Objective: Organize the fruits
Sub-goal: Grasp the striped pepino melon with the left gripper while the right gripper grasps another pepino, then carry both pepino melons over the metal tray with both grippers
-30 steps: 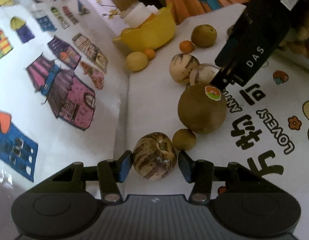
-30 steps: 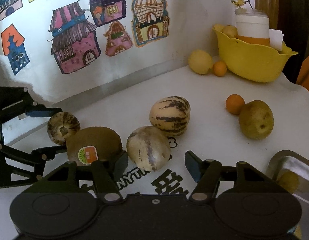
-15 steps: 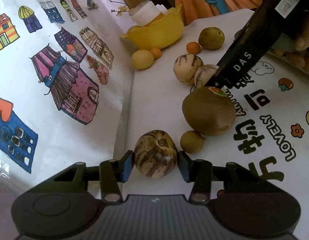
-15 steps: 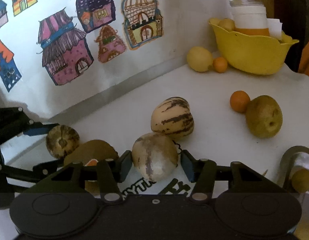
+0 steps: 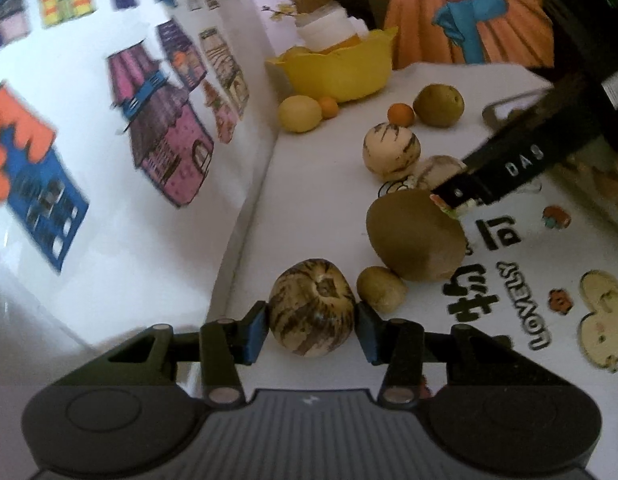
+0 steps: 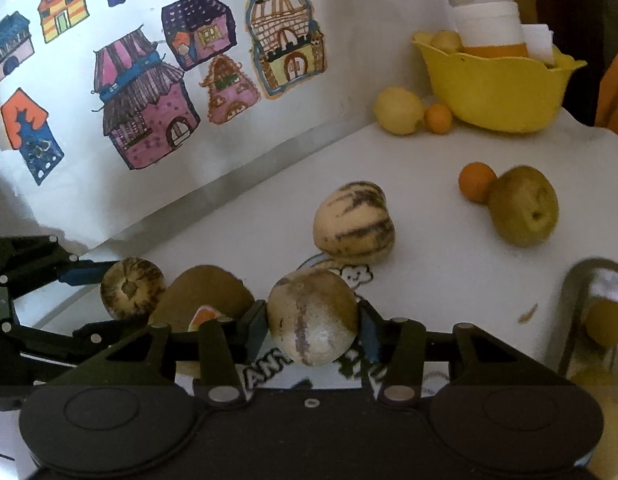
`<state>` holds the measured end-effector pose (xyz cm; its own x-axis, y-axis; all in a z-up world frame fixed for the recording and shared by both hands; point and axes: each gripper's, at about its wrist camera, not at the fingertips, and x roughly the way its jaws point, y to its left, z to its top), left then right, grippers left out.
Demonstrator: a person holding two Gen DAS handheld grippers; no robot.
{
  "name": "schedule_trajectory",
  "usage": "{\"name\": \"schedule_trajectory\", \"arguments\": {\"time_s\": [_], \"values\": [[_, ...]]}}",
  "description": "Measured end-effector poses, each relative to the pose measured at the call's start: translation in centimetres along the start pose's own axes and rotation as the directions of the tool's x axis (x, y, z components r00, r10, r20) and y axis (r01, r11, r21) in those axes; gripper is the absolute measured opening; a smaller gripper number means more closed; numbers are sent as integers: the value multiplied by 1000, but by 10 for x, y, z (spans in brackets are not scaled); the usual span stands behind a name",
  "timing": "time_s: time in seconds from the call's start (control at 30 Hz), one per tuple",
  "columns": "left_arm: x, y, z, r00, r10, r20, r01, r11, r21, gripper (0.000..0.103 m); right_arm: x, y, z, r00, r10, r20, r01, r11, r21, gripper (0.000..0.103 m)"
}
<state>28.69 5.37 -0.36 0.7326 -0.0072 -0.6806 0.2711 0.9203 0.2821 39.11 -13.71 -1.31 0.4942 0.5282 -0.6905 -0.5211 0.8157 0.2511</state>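
My left gripper is shut on a dark-striped melon close to the wall, both blue pads pressed to its sides. In the right wrist view that melon appears at the left, between the left gripper's black fingers. My right gripper is closing its jaws on a pale striped melon, and both pads touch it. A third striped melon lies just beyond. A big brown fruit with a sticker and a small brown fruit sit between the two grippers.
A yellow bowl holding a cup and fruit stands at the back, with a lemon and a small orange beside it. Another orange touches a brown pear. A metal tray is at the right edge.
The right jaws have narrowed from wide open onto the pale melon. The left gripper has rolled while keeping its melon. Both hands have stayed about where they were.
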Motion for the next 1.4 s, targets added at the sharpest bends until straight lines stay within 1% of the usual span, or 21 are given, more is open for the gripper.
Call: {"name": "schedule_trajectory", "arguments": {"time_s": [0.13, 0.2, 0.33, 0.43, 0.57, 0.7, 0.77, 0.87, 1.0, 1.13, 1.27, 1.33, 1.4], "values": [[-7, 4, -4, 1000, -23, -1, 23, 994, -107, 50, -11, 1, -10, 1000, 14, -1, -14, 1000, 20, 50], [-10, 6, -7, 999, -32, 0, 31, 985, -172, 50, -17, 2, -15, 1000, 28, -2, -28, 999, 31, 50], [-15, 8, -13, 998, -54, 16, 57, 962, -267, 50, -30, 10, -27, 999, 54, -1, -54, 998, 35, 50], [-23, 4, -23, 997, -61, 36, 69, 947, -314, 50, -41, 16, -37, 997, 72, -5, -71, 997, 27, 50], [-34, -8, -35, 997, -27, 67, 48, 940, -337, 50, -57, 24, -54, 997, 77, -9, -77, 997, 16, 50], [-42, -12, -41, 995, -51, 87, 81, 915, -395, 50, -76, 26, -69, 996, 85, 7, -85, 996, 28, 50], [-44, -16, -41, 994, -61, 91, 93, 908, -409, 50, -89, 24, -76, 996, 92, 21, -93, 995, 41, 50], [-47, -26, -40, 993, -71, 99, 106, 906, -409, 50, -109, 19, -85, 995, 90, 43, -93, 994, 59, 50], [-52, -41, -38, 988, -99, 119, 141, 895, -424, 50, -135, 11, -94, 995, 66, 80, -71, 995, 69, 50], [-58, -55, -35, 980, -132, 148, 185, 878, -441, 50, -159, -5, -105, 993, 40, 115, -52, 994, 100, 50], [-61, -70, -29, 972, -159, 173, 219, 881, -420, 50, -175, -23, -117, 991, 19, 130, -38, 989, 142, 50], [-63, -76, -26, 968, -177, 180, 239, 874, -423, 50, -182, -32, -123, 991, 5, 136, -27, 987, 161, 50], [-65, -81, -21, 964, -187, 190, 252, 873, -418, 50, -187, -39, -129, 990, -5, 142, -21, 984, 177, 50]]}}
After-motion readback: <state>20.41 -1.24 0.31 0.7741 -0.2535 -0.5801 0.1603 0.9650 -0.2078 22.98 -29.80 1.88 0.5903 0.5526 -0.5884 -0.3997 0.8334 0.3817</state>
